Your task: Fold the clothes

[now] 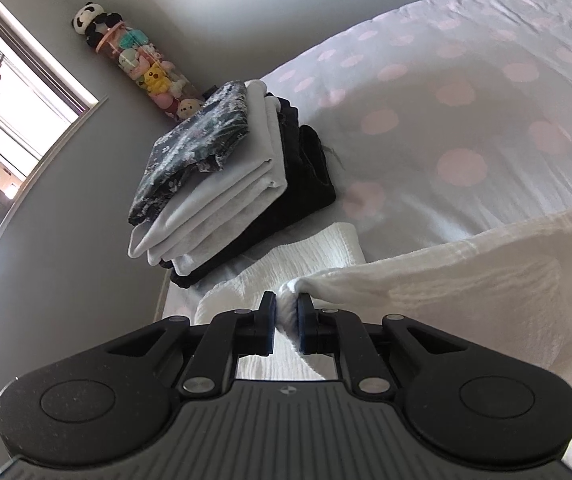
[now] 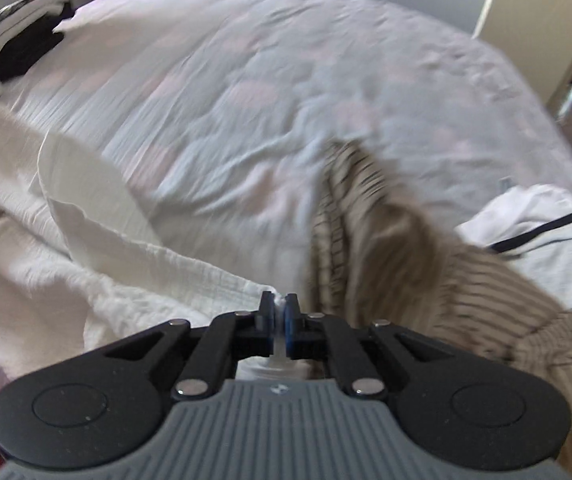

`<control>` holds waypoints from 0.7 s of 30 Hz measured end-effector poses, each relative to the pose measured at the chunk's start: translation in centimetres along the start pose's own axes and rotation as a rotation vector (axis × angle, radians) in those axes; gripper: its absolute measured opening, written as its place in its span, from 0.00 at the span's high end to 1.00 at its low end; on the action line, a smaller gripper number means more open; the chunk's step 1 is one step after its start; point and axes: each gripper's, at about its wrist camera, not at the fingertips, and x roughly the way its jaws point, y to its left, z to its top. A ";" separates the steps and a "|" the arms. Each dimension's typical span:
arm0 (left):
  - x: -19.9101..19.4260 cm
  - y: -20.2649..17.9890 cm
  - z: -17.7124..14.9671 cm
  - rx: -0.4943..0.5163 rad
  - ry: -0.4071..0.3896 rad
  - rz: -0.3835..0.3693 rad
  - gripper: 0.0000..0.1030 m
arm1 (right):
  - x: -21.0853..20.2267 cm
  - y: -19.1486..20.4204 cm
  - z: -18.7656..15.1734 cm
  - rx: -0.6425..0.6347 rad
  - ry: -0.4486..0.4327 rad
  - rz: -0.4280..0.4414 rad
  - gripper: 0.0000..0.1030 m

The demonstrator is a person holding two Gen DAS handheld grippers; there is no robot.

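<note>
Here, over the bed (image 1: 466, 92) with its pink-dotted cover, my left gripper (image 1: 287, 312) pinches a bunched edge of the white crinkled garment (image 1: 446, 288) between its blue pads, while my right gripper (image 2: 280, 312) is clamped on another edge of the same cloth, which stretches lifted between the two and trails onto the bed. A stack of folded clothes (image 1: 226, 176) sits at the bed's far corner, and a striped beige garment (image 2: 386, 248) lies crumpled beside the right gripper, the view blurred.

Open bedspread (image 2: 246, 92) lies ahead; folded stack (image 1: 222, 176) blocks far left, striped garment (image 2: 386, 240) crowds right
</note>
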 end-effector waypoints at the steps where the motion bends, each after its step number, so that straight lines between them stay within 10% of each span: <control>1: -0.6 0.6 -0.1 -0.011 -0.009 0.004 0.88 | -1.2 -0.3 0.1 0.006 -0.023 -0.043 0.95; 11: -6.0 6.7 -3.1 -0.095 -0.076 0.054 0.88 | -11.8 -4.7 -1.1 0.169 -0.213 -0.340 0.95; 21: -6.0 6.6 -0.6 -0.061 -0.115 0.088 0.88 | -14.9 -5.0 0.7 0.181 -0.300 -0.424 0.95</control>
